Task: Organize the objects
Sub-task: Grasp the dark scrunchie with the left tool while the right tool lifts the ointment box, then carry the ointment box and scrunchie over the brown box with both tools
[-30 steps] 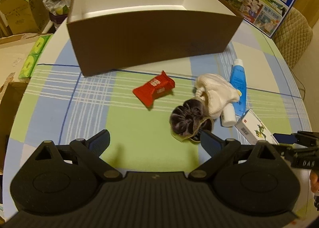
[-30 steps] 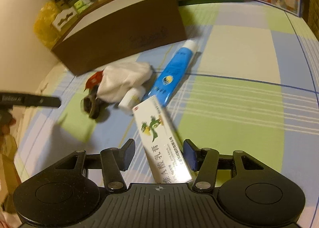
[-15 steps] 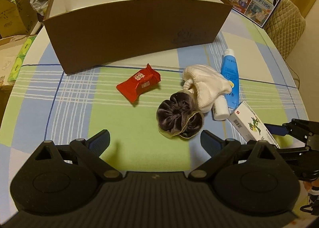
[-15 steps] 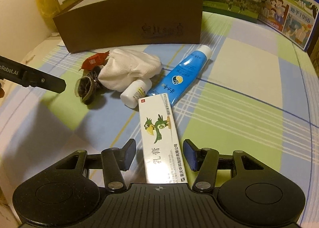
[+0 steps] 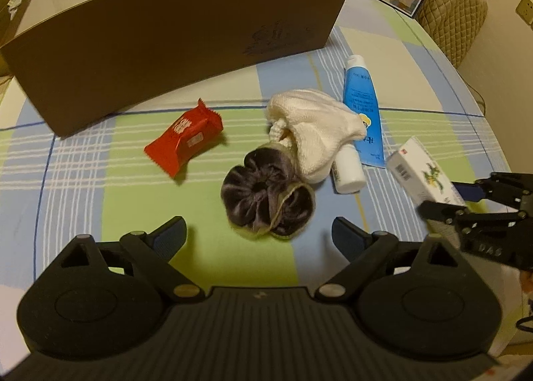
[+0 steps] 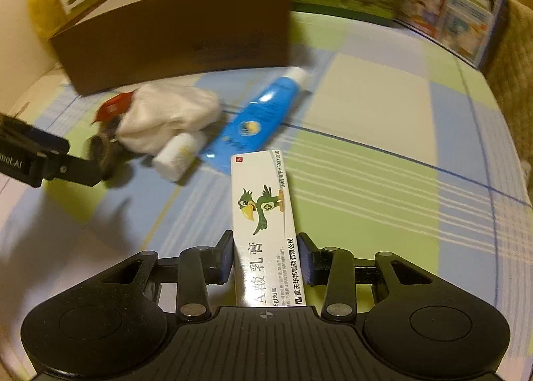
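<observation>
My right tongs (image 6: 265, 259) pinch the white medicine carton (image 6: 265, 214) from both sides, pads flat on its long faces. The carton's long axis runs straight out along my fingers, far end pointing toward the brown box (image 6: 180, 31). From the left wrist view it looks lifted and tilted off the cloth, though I can't confirm clearance.

My left tongs (image 5: 260, 236) are spread wide, holding nothing. The dark velvet scrunchie (image 5: 266, 201) sits just ahead of them, between the fingertips' line and the rest of the pile. Left is the nearer hand for that one.

Key relation: the box lies ahead and left of the carton, open top, tall front wall. My judgement is that the carton has to go up and over that wall nose first, so the long axis is already lined up.

Beyond the scrunchie:
- cream knit sock (image 5: 316, 131), soft, bunched, touching the scrunchie and draped over the small white bottle (image 5: 348, 171)
- blue tube (image 5: 363, 107), smooth plastic, cap end toward the box, lying just beside the sock
- red foil snack packet (image 5: 183, 141), crinkly with crimped ends, lying alone left of the pile, near the box wall

All of it rests on a checked cloth on the table (image 5: 100, 181).

The carton is rigid card, an easy grip. The sock and scrunchie will squash, and the bottle may roll.
</observation>
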